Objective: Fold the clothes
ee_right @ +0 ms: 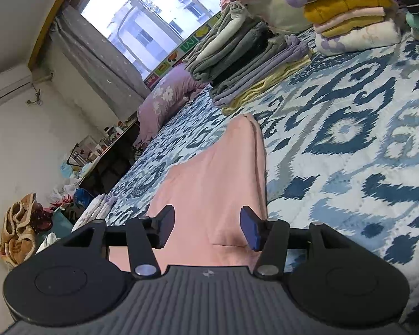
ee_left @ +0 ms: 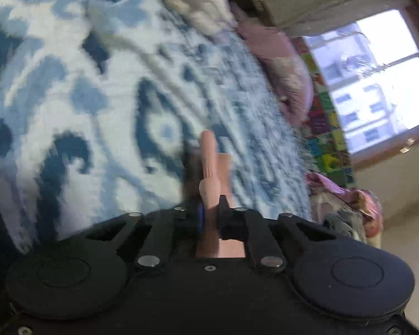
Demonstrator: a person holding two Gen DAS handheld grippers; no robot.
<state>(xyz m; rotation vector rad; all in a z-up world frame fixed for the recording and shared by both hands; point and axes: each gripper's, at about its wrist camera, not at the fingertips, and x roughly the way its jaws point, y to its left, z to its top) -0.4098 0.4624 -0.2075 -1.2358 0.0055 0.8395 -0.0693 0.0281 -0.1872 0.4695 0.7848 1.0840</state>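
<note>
My left tool (ee_left: pixel 209 195) is clamped on a fold of the pink garment (ee_left: pixel 208 156), though that view is blurred. My right tool (ee_right: pixel 206 230) hangs with its jaws spread over the same pink garment (ee_right: pixel 209 184), which lies on the blue-patterned bed (ee_right: pixel 349 145) near stacks of folded clothes (ee_right: pixel 251 58).

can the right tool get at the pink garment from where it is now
Probably yes: the right tool is open directly over the pink garment, nothing between them.

A bed (ee_right: pixel 349 145) in blue-white patterned cover is carrying a pink garment (ee_right: pixel 209 184); beyond it, folded stacks (ee_right: pixel 254 64) and a purple pillow (ee_right: pixel 167 97) are lying.
</note>
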